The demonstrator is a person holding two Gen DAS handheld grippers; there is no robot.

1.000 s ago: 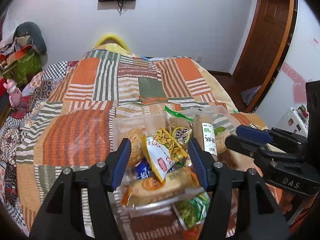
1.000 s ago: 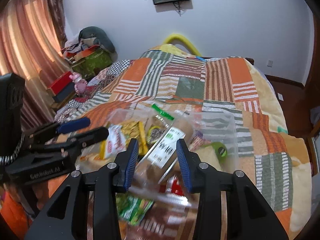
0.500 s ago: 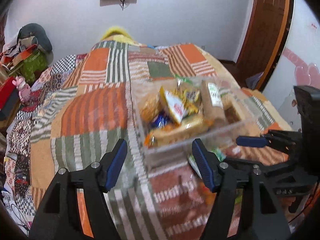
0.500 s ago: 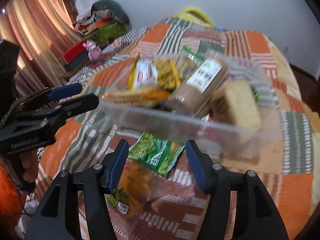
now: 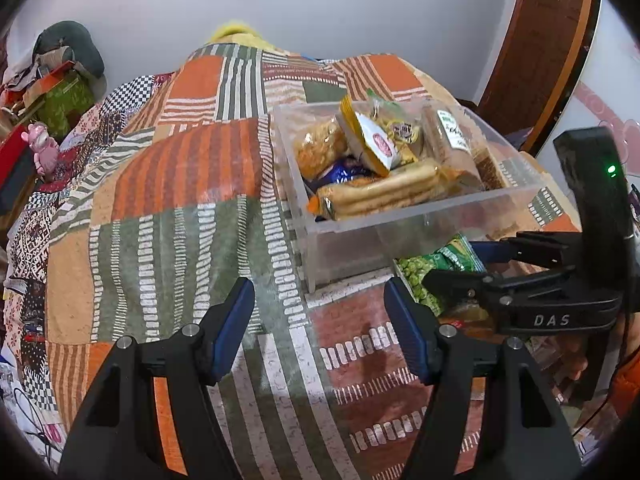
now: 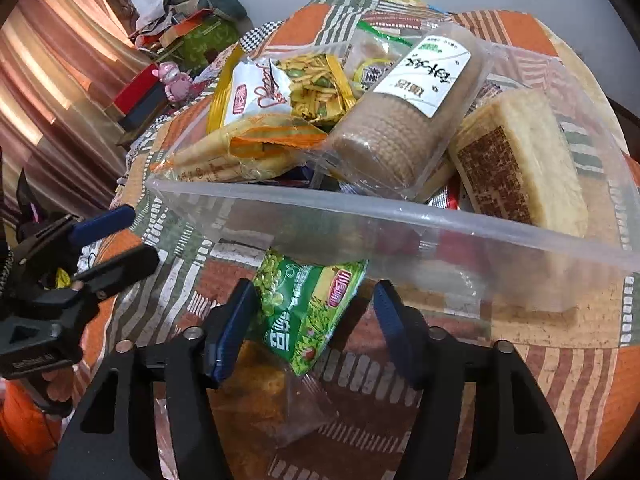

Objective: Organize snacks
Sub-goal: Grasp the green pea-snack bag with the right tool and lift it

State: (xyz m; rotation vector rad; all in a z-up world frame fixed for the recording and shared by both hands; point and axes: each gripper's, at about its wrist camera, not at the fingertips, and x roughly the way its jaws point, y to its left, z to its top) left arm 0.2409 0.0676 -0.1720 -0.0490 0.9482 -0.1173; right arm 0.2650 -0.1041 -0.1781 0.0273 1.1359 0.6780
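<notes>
Left gripper (image 5: 319, 322): black angular plastic arms, blue pads on the inner faces of the fingers (image 5: 236, 326), silver screw heads set at the joints. Same build seen on the right gripper (image 6: 312, 320), with one blue-tipped finger and one black when viewed from the side. White lettering "DAS" is printed on its body; a green light is lit on the black upright block behind. An orange sleeve (image 6: 24, 420) is worn at the left hand.
</notes>
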